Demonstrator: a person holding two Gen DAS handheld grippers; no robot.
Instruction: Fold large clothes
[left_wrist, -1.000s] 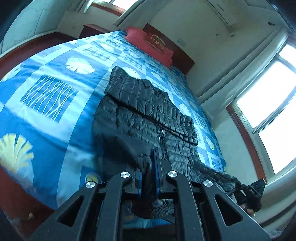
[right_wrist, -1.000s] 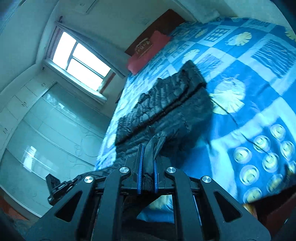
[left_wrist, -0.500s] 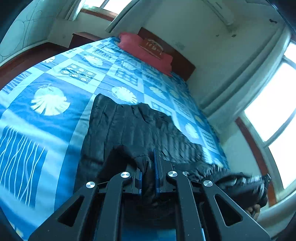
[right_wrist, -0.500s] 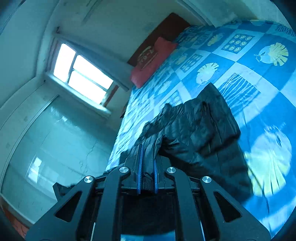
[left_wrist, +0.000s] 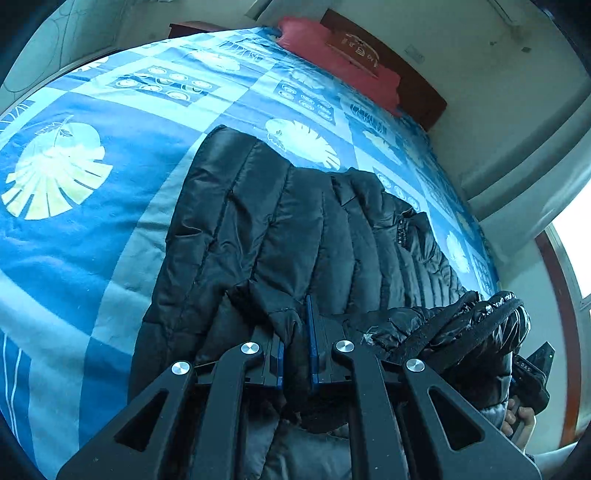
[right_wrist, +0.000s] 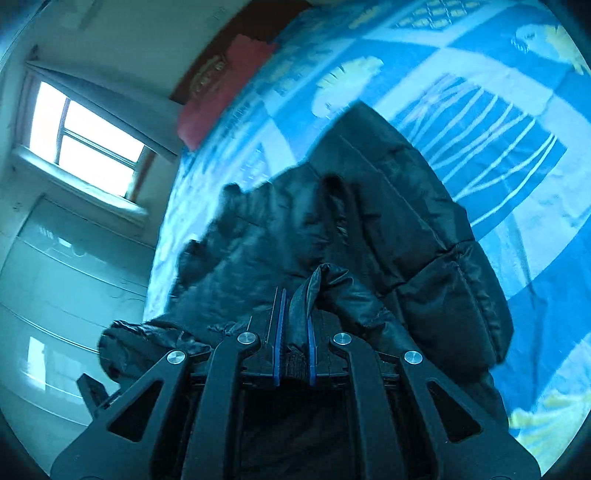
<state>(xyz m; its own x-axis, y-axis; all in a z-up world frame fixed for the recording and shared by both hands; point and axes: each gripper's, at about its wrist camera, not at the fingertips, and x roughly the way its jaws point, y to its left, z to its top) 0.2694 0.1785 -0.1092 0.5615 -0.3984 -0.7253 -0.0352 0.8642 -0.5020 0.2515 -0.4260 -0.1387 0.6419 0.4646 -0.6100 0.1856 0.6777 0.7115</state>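
Observation:
A black quilted puffer jacket (left_wrist: 295, 229) lies on the blue patterned bedspread (left_wrist: 74, 229), its lower part doubled over the upper part. My left gripper (left_wrist: 294, 332) is shut on a bunch of the jacket's edge, low over the fold. In the right wrist view the same jacket (right_wrist: 388, 236) fills the middle, and my right gripper (right_wrist: 295, 328) is shut on another part of its edge. At the right of the left wrist view, the right gripper's body (left_wrist: 532, 373) and a hand (left_wrist: 517, 424) show beneath a raised bundle of jacket. What lies under the folded layer is hidden.
A red pillow (left_wrist: 343, 62) lies at the bed's head against a dark wooden headboard (left_wrist: 413, 81). Bright windows (right_wrist: 81, 136) flank the bed. Pale wardrobe doors (right_wrist: 66, 295) stand on the left of the right wrist view. Bedspread (right_wrist: 517, 147) shows beside the jacket.
Both grippers carried the jacket's near edge forward and down over the rest of it, towards the pillow. The jacket now lies doubled and looks shorter; the view is closer to the bed.

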